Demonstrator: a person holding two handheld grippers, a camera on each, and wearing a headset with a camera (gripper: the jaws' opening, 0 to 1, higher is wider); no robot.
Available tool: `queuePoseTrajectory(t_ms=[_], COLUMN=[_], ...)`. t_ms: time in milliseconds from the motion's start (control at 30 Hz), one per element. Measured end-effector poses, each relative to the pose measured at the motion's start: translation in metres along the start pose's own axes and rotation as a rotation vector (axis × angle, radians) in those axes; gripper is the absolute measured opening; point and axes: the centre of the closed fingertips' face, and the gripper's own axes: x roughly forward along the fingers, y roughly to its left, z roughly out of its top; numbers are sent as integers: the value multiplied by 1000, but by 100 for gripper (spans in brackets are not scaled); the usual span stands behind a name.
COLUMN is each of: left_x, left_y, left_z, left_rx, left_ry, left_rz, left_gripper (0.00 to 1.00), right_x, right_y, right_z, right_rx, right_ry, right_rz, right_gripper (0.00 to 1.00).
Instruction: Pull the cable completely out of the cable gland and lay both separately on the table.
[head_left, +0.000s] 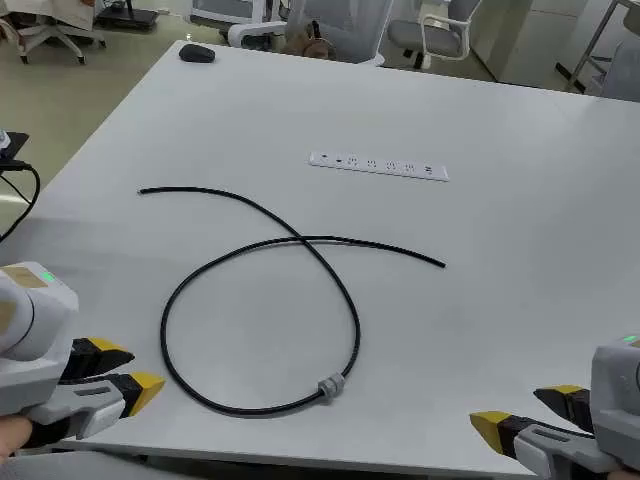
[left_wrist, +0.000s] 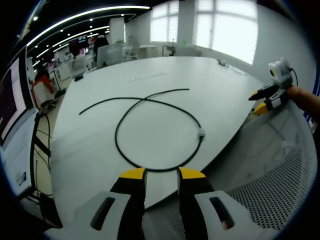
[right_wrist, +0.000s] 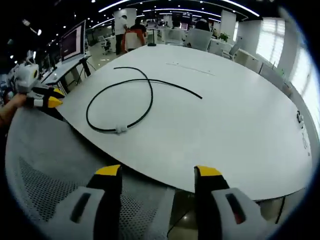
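Cable, thin black loop, threads grey gland on smooth table; left tongs and right tongs spread.

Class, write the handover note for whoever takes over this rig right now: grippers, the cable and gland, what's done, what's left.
Left gripper: open, empty, at the near table edge.
Right gripper: open, empty, at the near edge on the other side.
Cable: lies on the table in a loop that crosses itself.
Cable gland: threaded on the near part of the loop.
Done: nothing yet.
Left: hold the gland, pull the cable fully out, lay the two apart.
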Motion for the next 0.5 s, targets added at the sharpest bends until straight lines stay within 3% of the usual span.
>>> queuePoseTrajectory(t_ms=[167, 267, 500], left_x=[4, 2, 3], left_y=[-6, -7, -10], left_z=[-11, -5, -8], left_rx=[2, 5, 4], left_ry=[61, 29, 48], left_rz=[-34, -40, -58], left_gripper=[35, 33, 28], right_x=[0, 1, 0], right_y=[3, 4, 2], right_z=[-1, -3, 1], right_rx=[2, 3, 8], right_ry=[6, 16, -8], right_rz=[13, 19, 12], right_gripper=[49, 49, 48])
